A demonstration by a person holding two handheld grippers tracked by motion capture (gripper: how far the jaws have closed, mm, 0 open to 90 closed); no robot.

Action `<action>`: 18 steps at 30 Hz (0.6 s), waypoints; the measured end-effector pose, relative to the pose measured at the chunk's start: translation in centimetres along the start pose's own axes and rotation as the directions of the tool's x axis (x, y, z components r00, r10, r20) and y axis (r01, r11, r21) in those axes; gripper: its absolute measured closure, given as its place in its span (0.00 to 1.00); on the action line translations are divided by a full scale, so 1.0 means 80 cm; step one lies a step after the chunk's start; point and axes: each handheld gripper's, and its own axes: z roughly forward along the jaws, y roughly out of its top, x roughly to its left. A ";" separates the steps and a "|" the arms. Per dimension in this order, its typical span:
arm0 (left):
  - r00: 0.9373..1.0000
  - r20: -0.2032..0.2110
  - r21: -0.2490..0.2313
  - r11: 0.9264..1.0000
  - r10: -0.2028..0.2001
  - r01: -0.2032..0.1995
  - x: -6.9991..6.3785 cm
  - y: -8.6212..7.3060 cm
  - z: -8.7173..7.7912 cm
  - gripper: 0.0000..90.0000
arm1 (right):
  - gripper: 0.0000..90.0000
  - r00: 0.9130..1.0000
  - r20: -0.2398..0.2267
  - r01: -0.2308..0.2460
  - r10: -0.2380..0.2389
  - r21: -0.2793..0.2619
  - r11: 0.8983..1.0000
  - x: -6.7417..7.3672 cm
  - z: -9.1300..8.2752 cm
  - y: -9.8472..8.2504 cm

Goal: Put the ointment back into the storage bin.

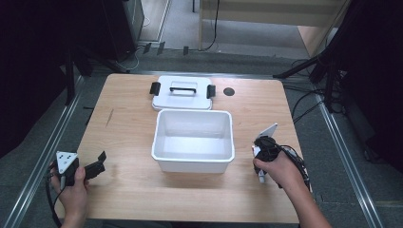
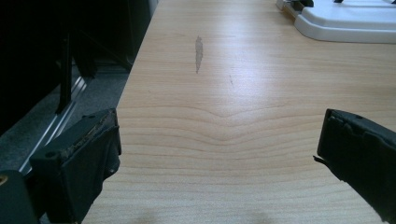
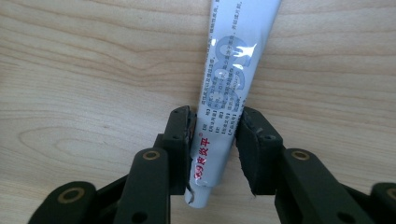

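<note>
One white tube (image 3: 224, 100) with printed lettering is lying on the wooden table (image 1: 128, 185), to the right of the bin and near the table's right edge. The right gripper (image 3: 215, 135) is pointing down over it, and its two black jaws are sitting on either side of the tube with the pads pressing against its sides, so the claw is clamped on the tube. In the high view the tube's flat end (image 1: 267, 131) is sticking out beyond the right gripper (image 1: 263, 145), angled away from the person.

The left gripper (image 1: 97, 164) is resting low near the table's left front corner, held in the person's left hand (image 1: 71, 187). In the left gripper view its two jaws are standing wide apart with only bare wood between them.

One white plastic bin (image 1: 194, 140) is sitting open in the middle of the table. One white lid (image 1: 183, 92) with a black handle and two black side latches is lying flat just behind it, close to the bin's far rim. One small dark round hole (image 1: 229, 91) is showing in the tabletop just right of the lid.
</note>
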 end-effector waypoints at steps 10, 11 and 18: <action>1.000 0.002 0.002 1.000 0.017 -0.017 -0.003 0.000 0.000 0.00 | 0.81 0.998 0.023 0.061 -0.061 -0.007 0.998 0.006 0.003 0.002; 1.000 0.003 0.002 1.000 0.018 -0.018 -0.003 0.000 -0.001 0.00 | 0.81 0.997 0.019 0.070 -0.070 -0.008 0.997 0.005 0.003 0.002; 1.000 0.002 0.002 1.000 0.021 -0.021 -0.003 0.000 -0.001 0.00 | 0.81 0.996 0.004 0.085 -0.085 -0.055 0.995 0.001 -0.022 0.002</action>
